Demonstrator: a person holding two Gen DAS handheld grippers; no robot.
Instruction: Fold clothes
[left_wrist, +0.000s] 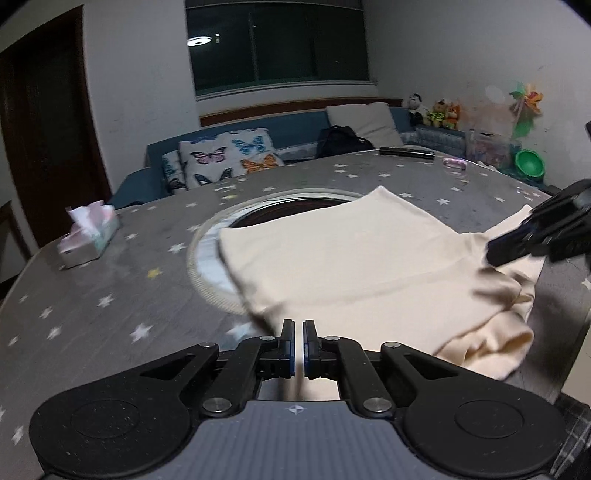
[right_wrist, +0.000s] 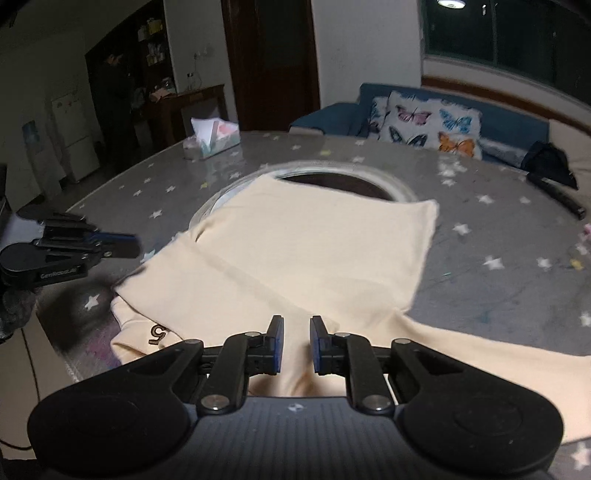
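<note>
1 cream garment (left_wrist: 343, 258) lay part-folded on desk (left_wrist: 110, 280), near edge overhanging. Left gripper (left_wrist: 299, 349) jaws nearly pressed together, gripping nothing visible; right gripper (right_wrist: 296, 345) jaws slightly spread above cloth. Risk: overhang dragging fold askew.

Ahead of the tool stretches a grey table (left_wrist: 110, 280) scattered with white stars, a round glass-rimmed opening (left_wrist: 295, 201) at its middle. Beyond its far edge runs a blue sofa (left_wrist: 295, 125) with a butterfly pillow (left_wrist: 227, 155) — above it a dark window (left_wrist: 277, 44) mirrors a ceiling lamp (left_wrist: 199, 40). A dark wooden door (left_wrist: 48, 122) stands far left; white walls (left_wrist: 140, 74) close the room.
</note>
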